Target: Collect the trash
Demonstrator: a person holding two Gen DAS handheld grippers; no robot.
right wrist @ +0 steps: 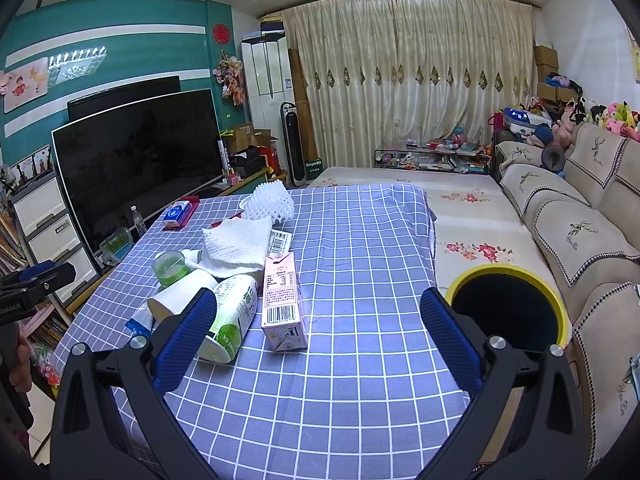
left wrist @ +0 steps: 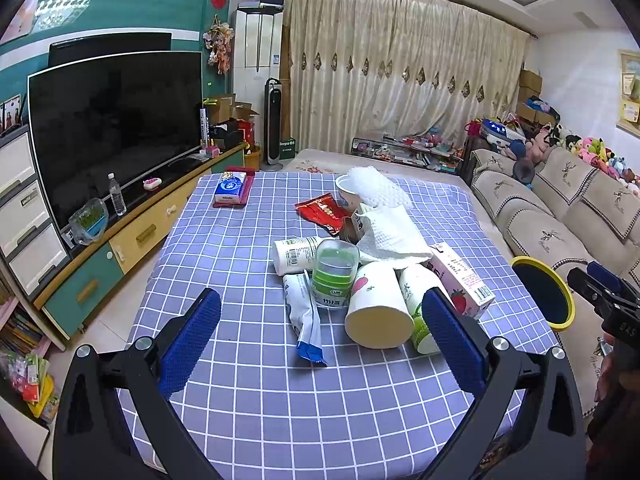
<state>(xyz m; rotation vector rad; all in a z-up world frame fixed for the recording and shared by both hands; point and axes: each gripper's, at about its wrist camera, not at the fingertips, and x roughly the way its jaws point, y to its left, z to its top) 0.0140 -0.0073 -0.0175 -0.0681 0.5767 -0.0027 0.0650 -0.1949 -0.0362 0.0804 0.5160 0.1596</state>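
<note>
The checked table (left wrist: 248,392) is seen with a pile of trash heaped around its middle, and the yellow-rimmed bin (right wrist: 508,312) is parked off the table edge at about 3 o'clock. Nothing's been picked yet by the look of it: the left gripper (left wrist: 320,340) and right gripper (right wrist: 316,336) are both held spread wide and empty above the near side. Next, the pink milk carton (right wrist: 282,300) at 12 o'clock of the right claw would probably be closed on, with the overturned paper cup (left wrist: 378,312) left for the other one.
</note>
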